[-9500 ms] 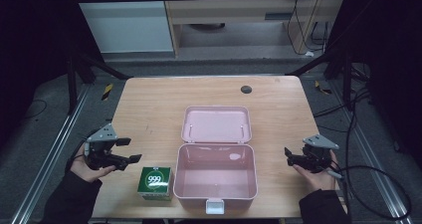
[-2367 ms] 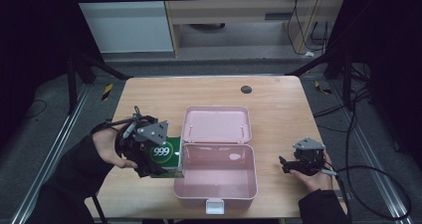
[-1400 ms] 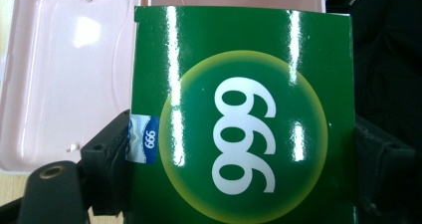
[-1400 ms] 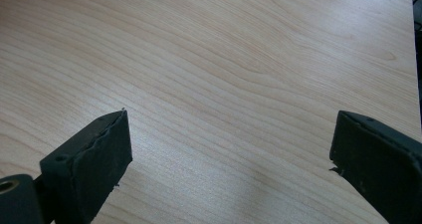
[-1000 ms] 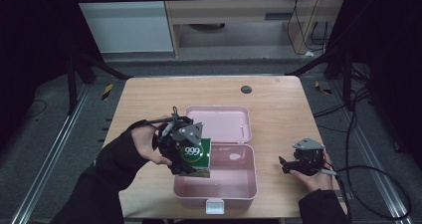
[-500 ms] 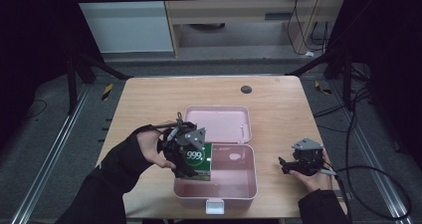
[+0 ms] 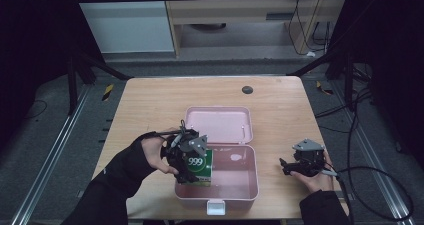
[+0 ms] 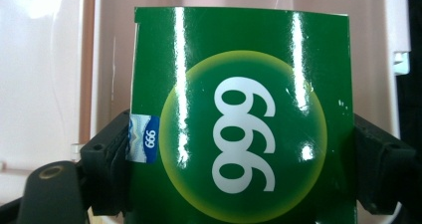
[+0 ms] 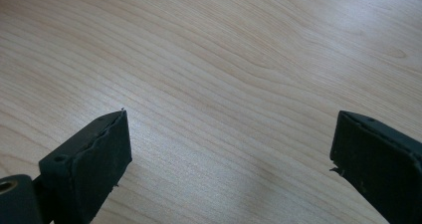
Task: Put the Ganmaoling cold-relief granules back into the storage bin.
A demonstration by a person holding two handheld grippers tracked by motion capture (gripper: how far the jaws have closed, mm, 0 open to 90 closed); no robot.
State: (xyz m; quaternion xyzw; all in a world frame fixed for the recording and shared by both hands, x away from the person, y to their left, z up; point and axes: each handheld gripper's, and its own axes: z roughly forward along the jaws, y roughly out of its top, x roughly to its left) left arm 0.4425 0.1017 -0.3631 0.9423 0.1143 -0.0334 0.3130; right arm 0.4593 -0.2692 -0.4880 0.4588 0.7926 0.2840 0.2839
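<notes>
A green box (image 7: 199,168) marked 999 sits at the left end of the open pink container (image 7: 235,185), inside its lower tray. My left gripper (image 7: 192,161) is shut on the green box (image 8: 239,119), with one black jaw pressed against each side. The pink tray wall (image 8: 59,84) shows behind the box in the left gripper view. My right gripper (image 7: 286,167) rests low over the bare wooden table (image 9: 224,59) to the right of the container. Its jaws stand wide apart with nothing between them.
The container's pink lid (image 7: 218,125) lies open and flat behind the tray. A white latch (image 7: 216,206) sticks out at the tray's front. A small dark round spot (image 7: 247,89) marks the table's far side. Metal frame legs stand around the table.
My left gripper has carried the green box down into the left end of the pink tray. The right gripper has kept still.
</notes>
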